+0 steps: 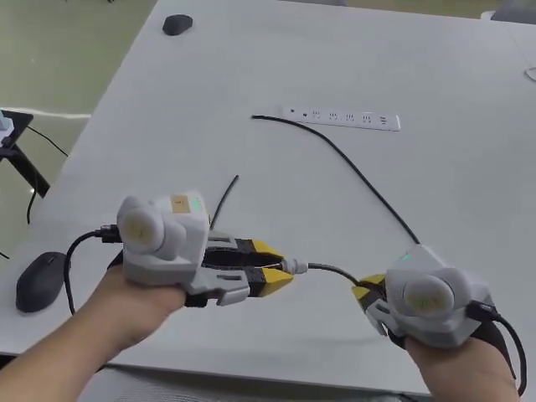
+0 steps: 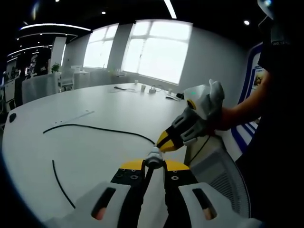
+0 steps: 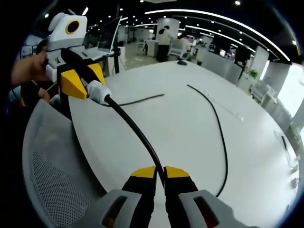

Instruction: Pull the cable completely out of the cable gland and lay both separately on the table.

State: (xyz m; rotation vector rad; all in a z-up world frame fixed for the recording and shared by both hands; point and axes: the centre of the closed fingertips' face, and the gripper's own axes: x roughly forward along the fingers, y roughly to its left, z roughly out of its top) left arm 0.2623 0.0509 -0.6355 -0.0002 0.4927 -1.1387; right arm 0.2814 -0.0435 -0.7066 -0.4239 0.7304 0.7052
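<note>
Okay, head view: left gripper [image 1: 280, 270] hangs over the worktop's [image 1: 251, 75] near edge, jaws closed on the cable gland [image 1: 295, 266]. The black cable [image 1: 328, 270] leaves the gland and runs straight into the right gripper [image 1: 362, 291], just beside it along the same edge. A long black run goes on across the worktop to end near the power strip [image 1: 343, 118] on the far side. A thin short cable [image 1: 223, 201] lies left of centre. One mouse [image 1: 39, 281] sits at the left edge, and another mouse [image 1: 176, 23] by the far left corner.

Left gripper view: own jaws clamp the gland [image 2: 153, 157]; right gripper [image 2: 164, 140] close in front.

Right gripper view: own jaws pinched shut on the cable [image 3: 133, 124], which rises taut to the gland [image 3: 97, 91] held in the left gripper [image 3: 88, 80].
</note>
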